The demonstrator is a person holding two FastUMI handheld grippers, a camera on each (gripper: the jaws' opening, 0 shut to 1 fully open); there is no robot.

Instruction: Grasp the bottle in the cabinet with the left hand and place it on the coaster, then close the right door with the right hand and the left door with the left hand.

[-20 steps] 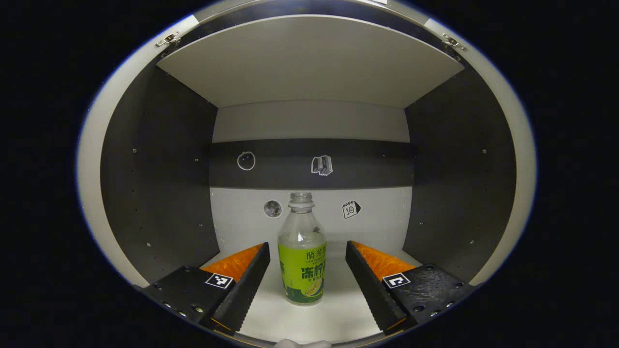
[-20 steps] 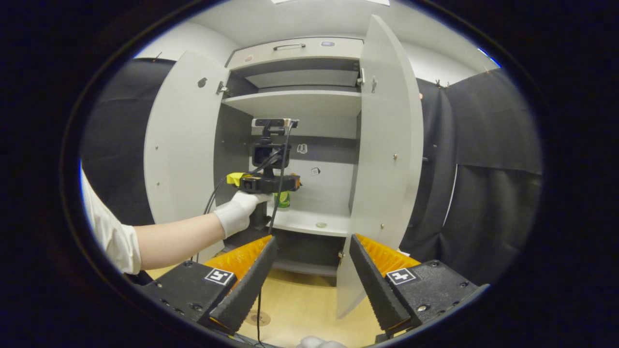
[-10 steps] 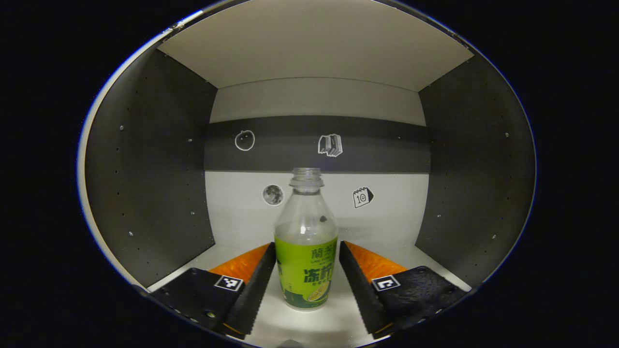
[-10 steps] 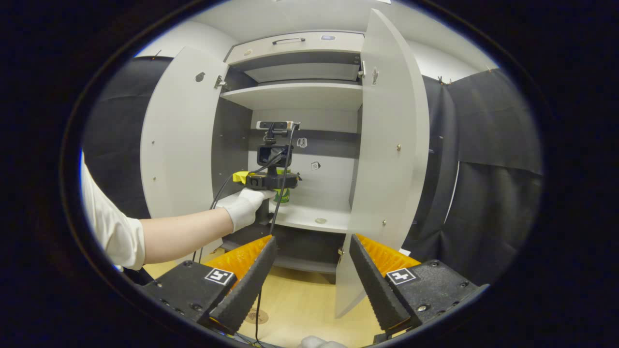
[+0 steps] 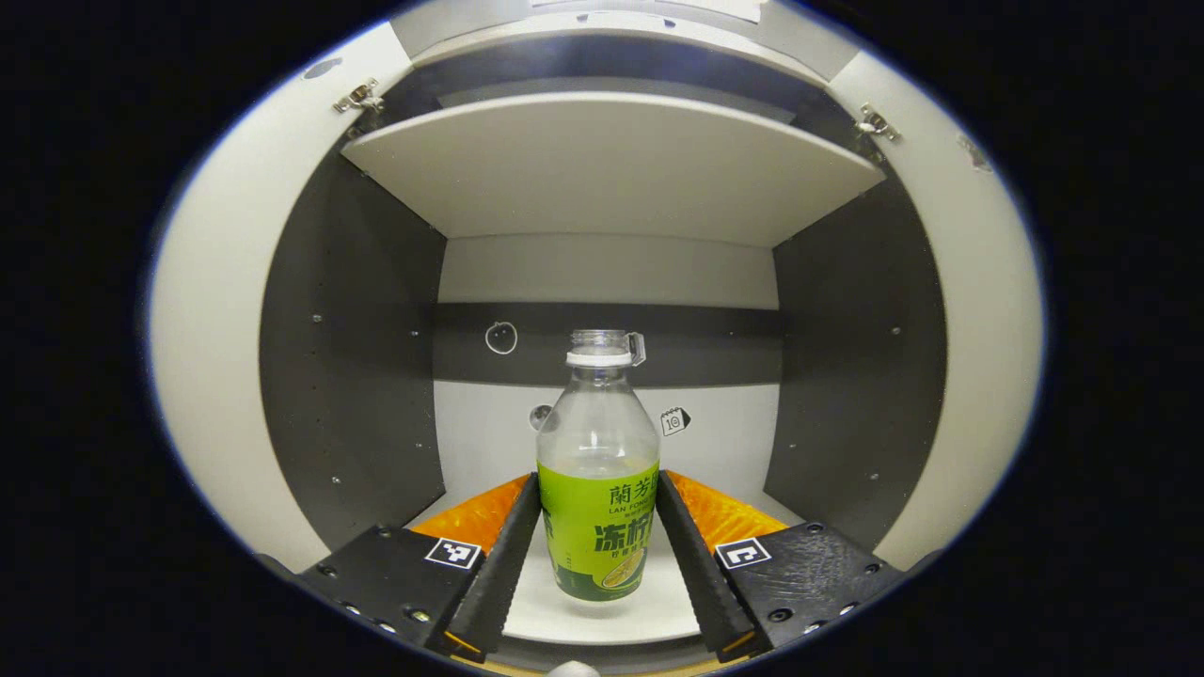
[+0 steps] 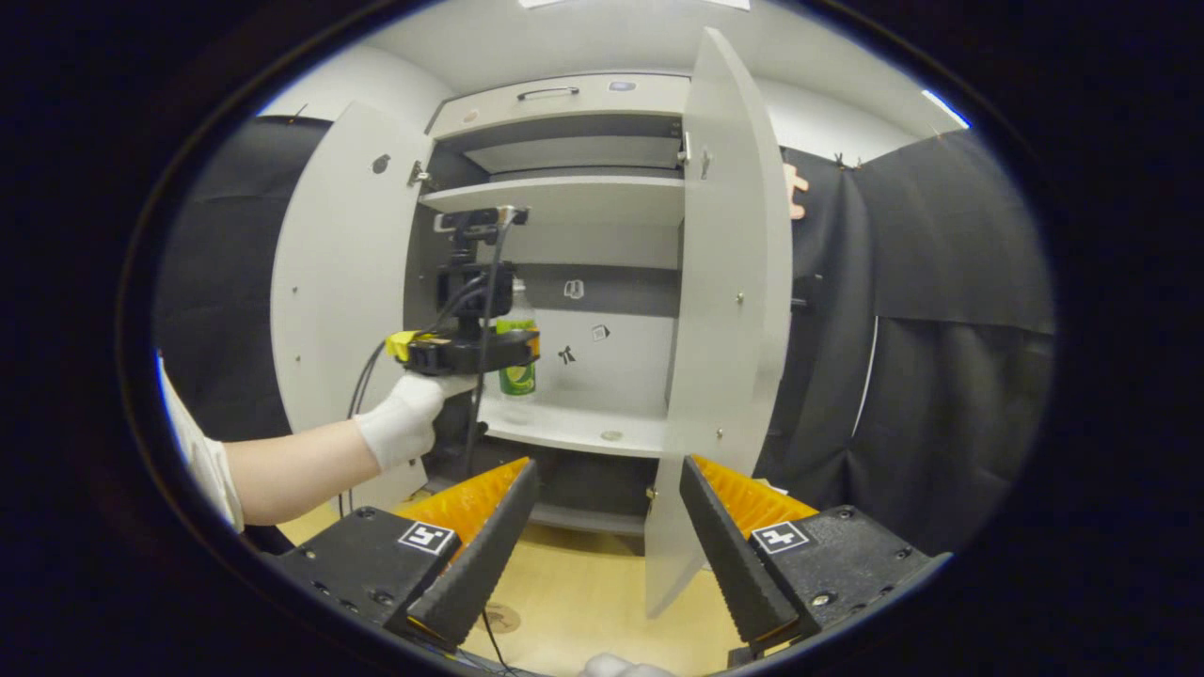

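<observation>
In the left gripper view the left gripper [image 5: 598,550] has both fingers pressed against the sides of the clear plastic bottle with a green label [image 5: 598,489], which stands upright between them; a shadow lies on the white cabinet shelf [image 5: 602,616] under its base, so it looks lifted just clear of the shelf. Behind the bottle are the cabinet's grey and white back panel [image 5: 607,273] with small stickers and the pale upper shelf [image 5: 611,160] overhead. In the right gripper view the right gripper [image 6: 607,527] hangs with its fingers spread wide and nothing between them, above the light wooden floor [image 6: 583,602], on which a small round coaster [image 6: 501,618] lies near the fingers. Farther off, a white-gloved hand [image 6: 404,428] holds the left gripper at the front of the tall white cabinet [image 6: 564,282], with the bottle in it; the left door [image 6: 339,291] and the right door [image 6: 729,320] both stand open
</observation>
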